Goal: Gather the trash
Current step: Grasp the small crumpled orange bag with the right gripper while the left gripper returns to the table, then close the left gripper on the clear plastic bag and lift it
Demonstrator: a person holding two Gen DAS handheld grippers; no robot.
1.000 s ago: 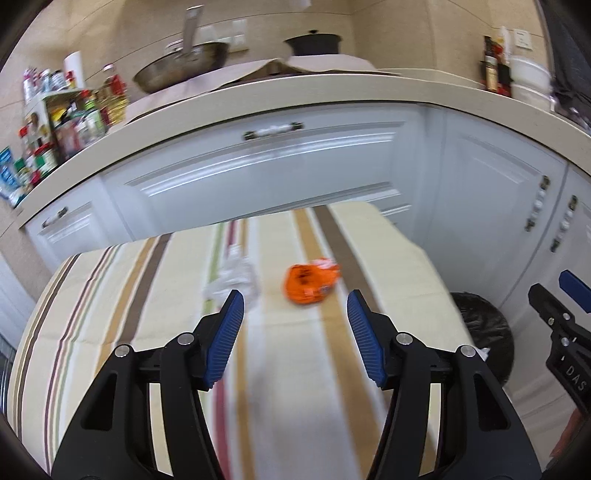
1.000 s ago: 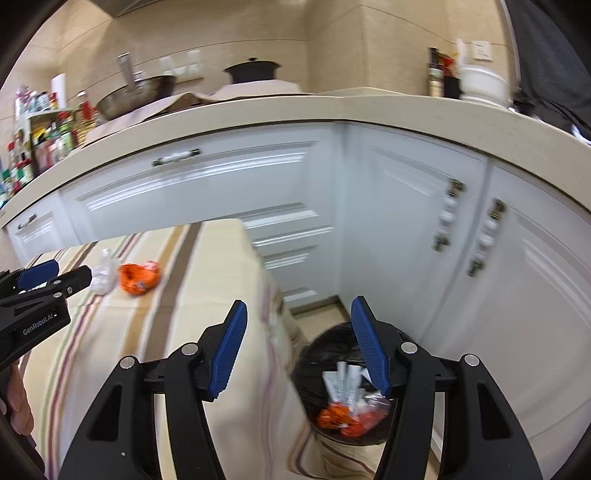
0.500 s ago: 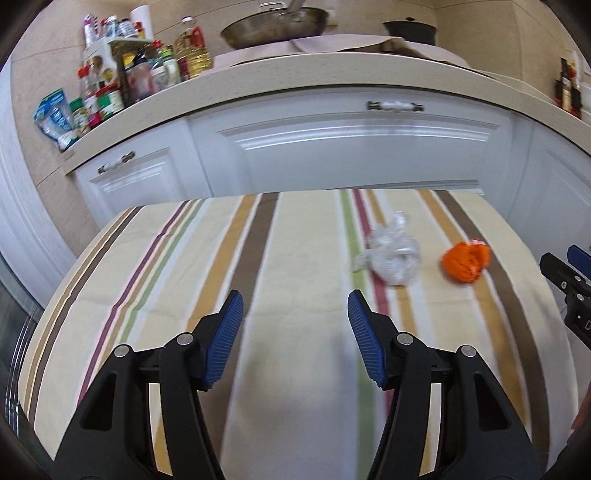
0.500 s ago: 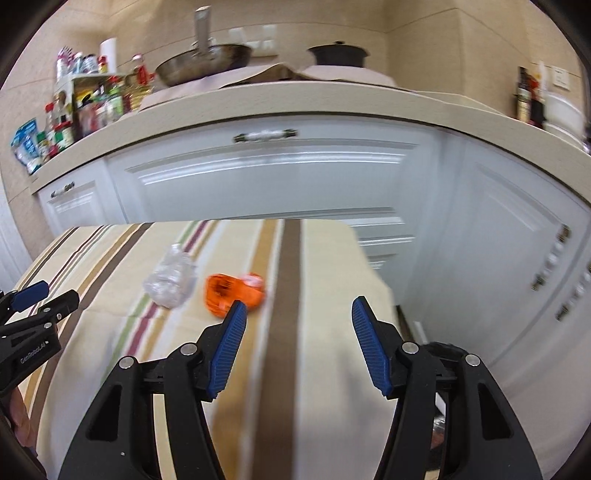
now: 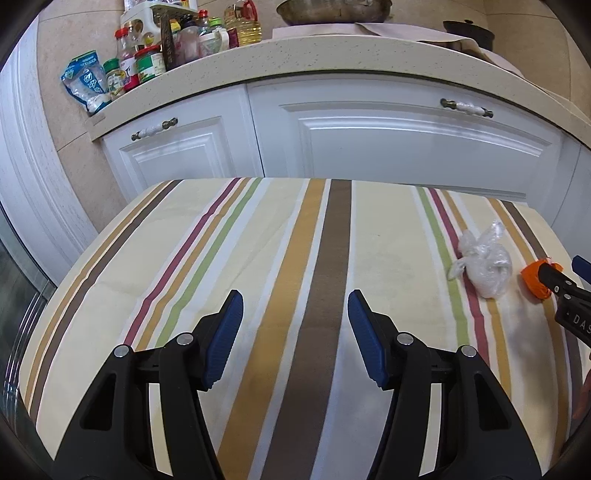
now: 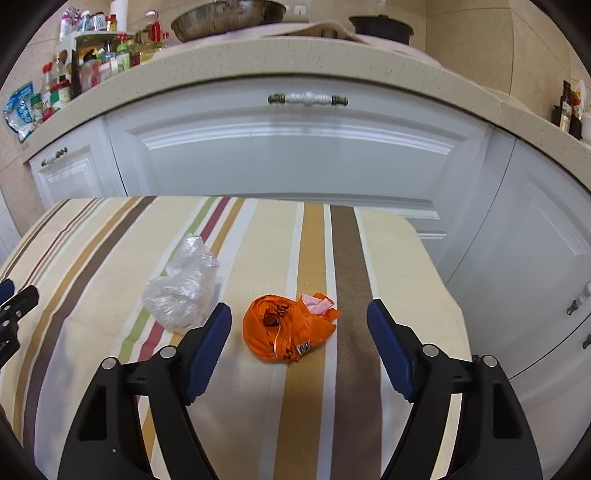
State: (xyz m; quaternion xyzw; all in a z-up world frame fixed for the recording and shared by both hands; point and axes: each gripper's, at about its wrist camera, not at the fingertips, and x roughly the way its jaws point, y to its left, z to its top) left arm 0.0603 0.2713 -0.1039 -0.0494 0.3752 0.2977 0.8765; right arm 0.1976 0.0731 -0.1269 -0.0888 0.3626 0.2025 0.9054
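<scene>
A crumpled orange wrapper point(image 6: 284, 328) lies on the striped tablecloth point(image 6: 92, 258), and a clear crumpled plastic bag point(image 6: 183, 288) lies just left of it. My right gripper point(image 6: 298, 321) is open, with the orange wrapper between its fingers. In the left wrist view the clear bag point(image 5: 484, 266) and the orange wrapper point(image 5: 533, 278) sit at the far right, the wrapper partly behind the right gripper's tip. My left gripper point(image 5: 293, 332) is open and empty over the middle of the cloth point(image 5: 221, 258), well left of both pieces.
White kitchen cabinets point(image 6: 295, 155) stand close behind the table under a beige counter point(image 6: 258, 59). Bottles and jars point(image 5: 162, 48) crowd the counter's left end. A pan point(image 6: 225, 16) and a black pot point(image 6: 380, 26) sit on it. The table's right edge point(image 6: 436, 266) drops off beside more cabinets.
Both grippers swung left, away from the black bin on the floor. The right gripper came down over the table and now straddles the orange wrapper. The left one moved further left.
</scene>
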